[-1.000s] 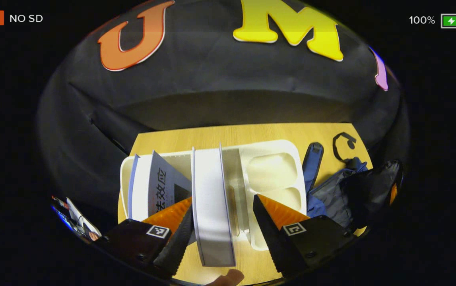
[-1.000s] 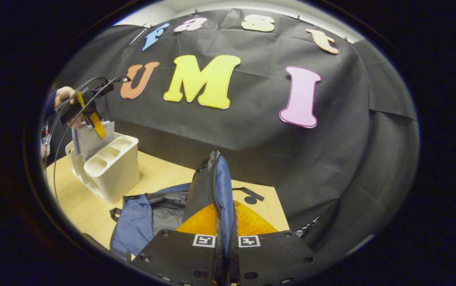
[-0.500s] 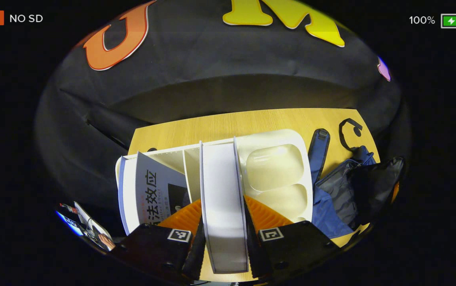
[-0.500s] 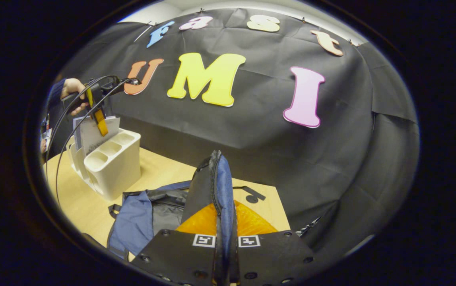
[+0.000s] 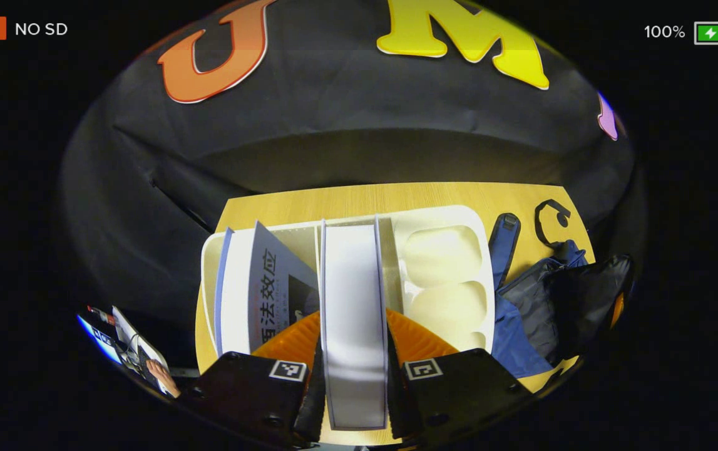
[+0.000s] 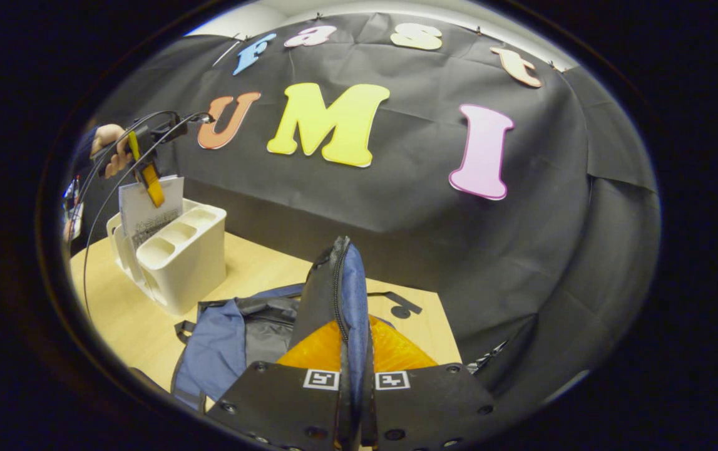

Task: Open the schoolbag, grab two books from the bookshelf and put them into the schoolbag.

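Left gripper view: the left hand-held gripper [image 5: 354, 376] is clamped on the top edge of a white book [image 5: 353, 300], one finger on each cover. The book stands upright in the middle slot of the cream bookshelf [image 5: 440, 216], which sits on the wooden desk [image 5: 359, 194]. A second book [image 5: 252, 294] with a grey printed cover leans in the slot just to the left. The schoolbag [image 5: 540, 307] lies open, off to the right, just beside the rack.

What could go wrong, I reckon: the grip is only on the top edge, so if the book comes up at a slant it could catch on the slot divider and drag the light rack along, or swing and slip out of the pads on the way across.

Right gripper view: the right hand-held gripper [image 6: 354, 401] is pinched shut on the raised zipper flap [image 6: 341, 282] of the schoolbag [image 6: 221, 344], holding the mouth open. If that flap sags or slips free, the opening would close just when the book arrives. Far left, the other gripper is holding the book above the rack.

The bag itself looks like soft blue fabric with a dark grey lining, floppy and flat on the desk.
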### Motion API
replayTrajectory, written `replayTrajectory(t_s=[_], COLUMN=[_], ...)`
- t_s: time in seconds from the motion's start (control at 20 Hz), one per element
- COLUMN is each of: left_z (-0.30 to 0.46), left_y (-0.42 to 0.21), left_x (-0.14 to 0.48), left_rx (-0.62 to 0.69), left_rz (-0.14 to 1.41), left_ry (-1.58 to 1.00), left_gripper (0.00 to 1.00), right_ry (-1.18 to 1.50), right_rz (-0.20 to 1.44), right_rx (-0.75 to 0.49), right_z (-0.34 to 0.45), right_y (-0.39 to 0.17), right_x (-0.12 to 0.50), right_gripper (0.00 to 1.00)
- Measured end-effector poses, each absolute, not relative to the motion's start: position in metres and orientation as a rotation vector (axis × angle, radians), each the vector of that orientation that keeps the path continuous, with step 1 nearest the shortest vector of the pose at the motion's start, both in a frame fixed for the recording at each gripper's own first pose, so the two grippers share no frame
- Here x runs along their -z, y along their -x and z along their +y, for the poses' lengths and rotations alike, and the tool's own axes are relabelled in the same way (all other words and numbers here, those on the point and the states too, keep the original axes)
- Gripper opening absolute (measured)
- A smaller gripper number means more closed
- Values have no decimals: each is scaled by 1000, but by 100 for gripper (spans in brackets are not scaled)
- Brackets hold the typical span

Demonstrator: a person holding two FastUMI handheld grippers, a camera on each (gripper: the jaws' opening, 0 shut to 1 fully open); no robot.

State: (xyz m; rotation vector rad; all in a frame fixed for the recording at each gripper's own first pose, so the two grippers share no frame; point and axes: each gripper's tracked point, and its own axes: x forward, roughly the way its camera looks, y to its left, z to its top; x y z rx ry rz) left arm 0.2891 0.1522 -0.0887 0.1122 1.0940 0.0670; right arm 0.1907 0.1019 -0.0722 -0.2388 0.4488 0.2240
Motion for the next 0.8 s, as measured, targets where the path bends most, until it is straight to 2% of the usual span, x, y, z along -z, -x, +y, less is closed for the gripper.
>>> replayTrajectory(t_s=[0.5,0.55,0.6,0.65,0.8], left_z=[141,143,145,145,138], left_y=[-276,-264,-247,-236,-190], left_x=[80,76,69,66,54], left_rx=[-9,-7,0,2,34], left_rz=[965,966,968,968,979], left_ry=[-22,-23,-31,-32,-44], left_gripper=[42,42,46,42,42], right_ry=[229,229,231,232,235], right_rz=[485,490,493,496,512], right_rx=[-210,-208,-209,-208,-200], right_z=[109,109,111,112,112], right_y=[-193,-193,-193,-193,-195], right_x=[87,89,91,92,97], right_gripper=[6,6,6,6,6])
